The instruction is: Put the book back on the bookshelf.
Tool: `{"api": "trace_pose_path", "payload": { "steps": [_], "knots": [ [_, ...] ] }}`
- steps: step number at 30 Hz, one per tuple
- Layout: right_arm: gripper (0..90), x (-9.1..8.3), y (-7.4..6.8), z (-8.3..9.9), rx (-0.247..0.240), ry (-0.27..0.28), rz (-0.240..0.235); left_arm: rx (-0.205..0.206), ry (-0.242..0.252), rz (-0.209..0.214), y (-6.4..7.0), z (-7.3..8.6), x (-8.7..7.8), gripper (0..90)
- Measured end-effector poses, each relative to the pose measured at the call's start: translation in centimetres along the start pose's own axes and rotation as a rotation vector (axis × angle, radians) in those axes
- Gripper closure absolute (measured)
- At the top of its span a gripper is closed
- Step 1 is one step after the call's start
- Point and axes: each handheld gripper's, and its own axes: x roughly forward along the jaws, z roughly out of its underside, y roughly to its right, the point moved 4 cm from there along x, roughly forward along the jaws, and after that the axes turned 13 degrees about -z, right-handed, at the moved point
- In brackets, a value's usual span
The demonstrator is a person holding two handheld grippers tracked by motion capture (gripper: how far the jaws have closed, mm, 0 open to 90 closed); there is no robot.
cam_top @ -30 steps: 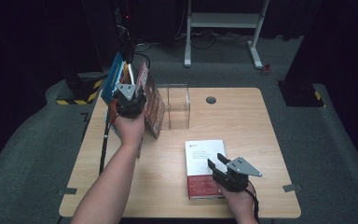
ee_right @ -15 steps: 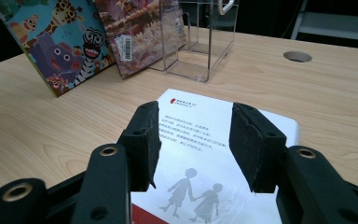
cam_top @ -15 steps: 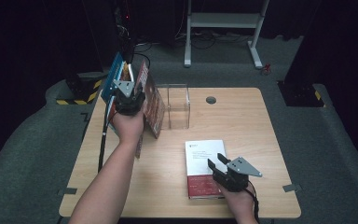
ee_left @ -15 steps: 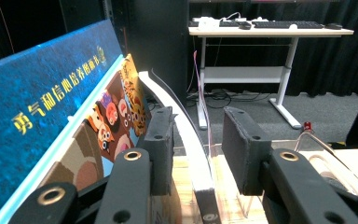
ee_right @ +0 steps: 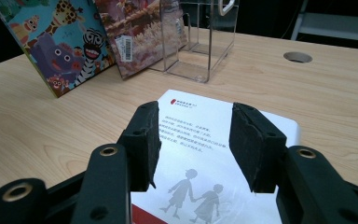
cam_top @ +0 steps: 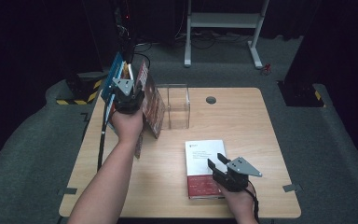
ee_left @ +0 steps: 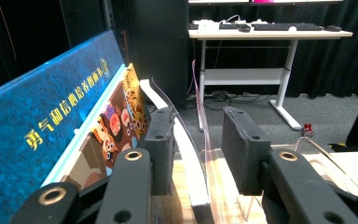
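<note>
Nothing moved: left gripper [cam_top: 127, 94] gaping astride leaning glossy books [cam_top: 151, 100]; right gripper [cam_top: 220, 164] open over flat white book [cam_top: 204, 161].

dark room, one lit wooden table on grey carpet.
the wooden table [cam_top: 242, 121] has a light top with a round cable hole [cam_top: 210, 100] near its far edge. grey carpet [cam_top: 335, 154] surrounds it, with tape strips at the near corners. a white-framed desk [cam_top: 223, 21] stands behind, carrying a keyboard [ee_left: 284, 27] in the left gripper view. black curtains [ee_left: 335, 60] close the back. yellow-black hazard tape [cam_top: 81, 95] marks a dark base at far left. a small red item [cam_top: 265, 68] lies by the desk foot.
</note>
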Motion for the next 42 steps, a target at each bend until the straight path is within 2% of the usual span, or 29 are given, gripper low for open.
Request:
{"api": "trace_pose_path", "payload": {
  "steps": [6,21,42],
  "knots": [
    [52.6,0.0,0.0,0.0,-0.003,0.002,-0.001,-0.001,0.012,-0.005,-0.1,-0.4,-0.3,64.7],
    [52.6,0.0,0.0,0.0,-0.001,0.001,0.000,0.008,0.006,0.011,0.3,-0.4,-0.3,65.1],
    [53.1,0.0,0.0,0.0,-0.005,-0.005,-0.006,0.022,-0.009,0.064,1.1,0.7,-0.8,63.0]
  ]
}}
